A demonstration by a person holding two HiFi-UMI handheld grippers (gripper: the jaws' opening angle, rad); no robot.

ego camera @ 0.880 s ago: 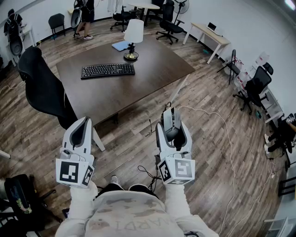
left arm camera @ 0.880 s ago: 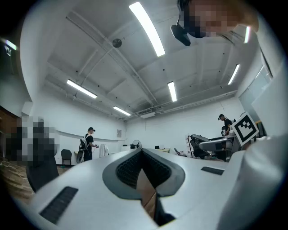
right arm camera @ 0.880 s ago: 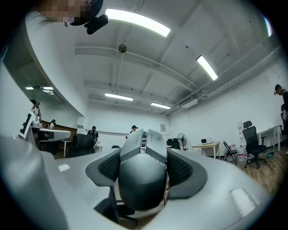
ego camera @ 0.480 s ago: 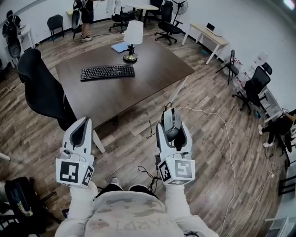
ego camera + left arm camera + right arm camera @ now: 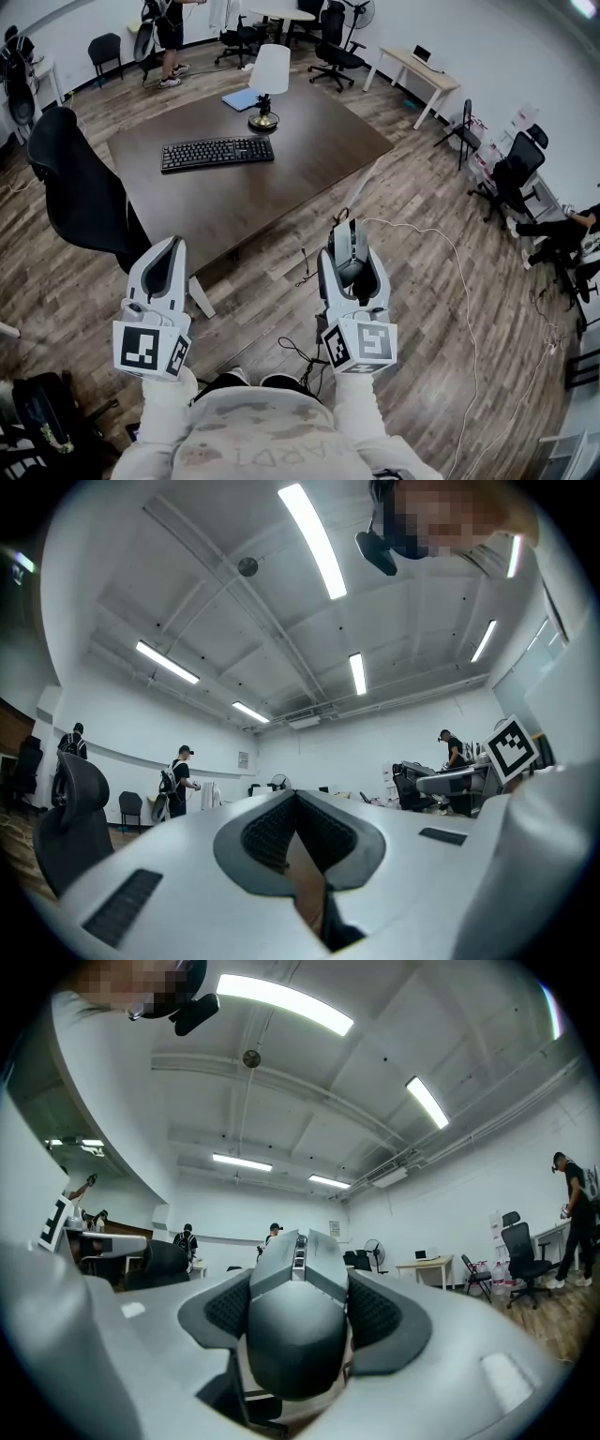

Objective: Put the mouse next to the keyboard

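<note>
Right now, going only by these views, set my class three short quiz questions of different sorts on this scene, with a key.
1. True or false: the mouse lies on the table.
2. The left gripper's jaws are: A wide apart, B together, C on a cup.
3. Fill in: on the table, just beyond the keyboard's right end, stands a ____.

Key: 1 false, the right gripper holds it above the floor; 2 B; 3 lamp.

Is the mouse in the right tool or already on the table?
In the right tool: its pads press the mouse, short of the table.
</note>
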